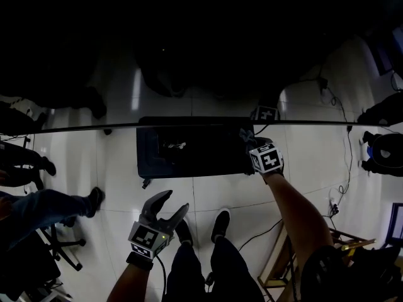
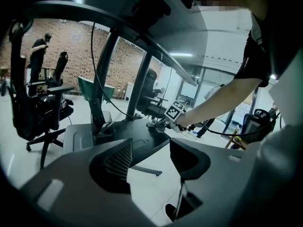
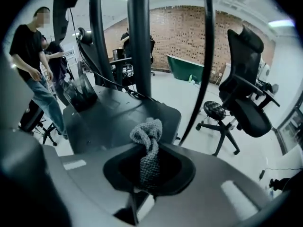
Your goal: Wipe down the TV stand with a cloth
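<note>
The TV stand's dark flat base (image 1: 189, 151) lies on the pale floor, with its dark poles (image 3: 139, 37) rising from it. My right gripper (image 1: 250, 141) is at the base's right end, shut on a grey knitted cloth (image 3: 147, 141) that bunches out between its jaws over the base (image 3: 118, 117). The left gripper view shows that cloth (image 2: 154, 123) touching the base's top (image 2: 128, 138) beside the right gripper's marker cube (image 2: 174, 111). My left gripper (image 1: 171, 205) hangs open and holds nothing, over the floor in front of the base.
A black office chair (image 3: 241, 89) stands right of the stand, another (image 2: 40, 103) on the left. A person (image 3: 33, 56) stands by the base's far end. Cables (image 1: 337, 187) trail over the floor at the right, near a wooden frame (image 1: 343, 239). My shoes (image 1: 220, 224) are just before the base.
</note>
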A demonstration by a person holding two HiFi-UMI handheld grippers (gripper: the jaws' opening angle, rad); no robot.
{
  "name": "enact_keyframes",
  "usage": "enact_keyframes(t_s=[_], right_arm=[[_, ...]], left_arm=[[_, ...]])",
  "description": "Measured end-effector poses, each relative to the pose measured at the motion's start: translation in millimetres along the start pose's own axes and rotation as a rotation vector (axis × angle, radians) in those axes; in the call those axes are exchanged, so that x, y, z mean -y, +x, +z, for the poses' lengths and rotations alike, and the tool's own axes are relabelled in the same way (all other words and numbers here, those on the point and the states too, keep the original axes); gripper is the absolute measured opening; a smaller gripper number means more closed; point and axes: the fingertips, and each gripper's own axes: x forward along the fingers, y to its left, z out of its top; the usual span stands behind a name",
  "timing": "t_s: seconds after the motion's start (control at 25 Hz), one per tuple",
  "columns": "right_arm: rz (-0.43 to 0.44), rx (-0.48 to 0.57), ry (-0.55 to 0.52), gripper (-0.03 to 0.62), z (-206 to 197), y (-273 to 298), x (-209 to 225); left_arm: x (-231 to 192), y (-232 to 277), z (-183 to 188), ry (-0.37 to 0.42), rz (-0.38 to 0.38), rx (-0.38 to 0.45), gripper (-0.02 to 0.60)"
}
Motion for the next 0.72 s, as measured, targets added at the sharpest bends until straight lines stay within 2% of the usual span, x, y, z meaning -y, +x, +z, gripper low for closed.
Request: enact_keyframes(t_s=[0.12, 0.24, 0.32, 0.48, 0.72], right_arm=[[0.093, 0.057, -0.022, 0.04, 30.2, 4.0, -41.4], [0.199, 0.08, -0.102, 0.04, 62.0, 15.9, -104.4], [0.238, 0.09, -0.15, 0.04, 80.4, 27.0, -140.0], [0.246, 0.089, -0.176, 0.04, 113.4, 55.2, -174.9], [0.222, 0.08, -0.172, 0.04, 144.8, 90.9, -184.3]], left_arm=[[-1.5, -1.3, -1.6, -0.002, 0.0, -0.001, 0.272], [-5.0, -4.8, -2.6, -0.001, 0.01, -0.004, 0.272], [-6.5, -8.3, -0.9, -0.007, 0.018, 0.005, 0.272], [-12.5, -17.7, 2.1, -0.008, 0.039, 0.022, 0.272], [-25.0, -32.6, -12.0, -0.03, 0.07, 0.009, 0.27]])
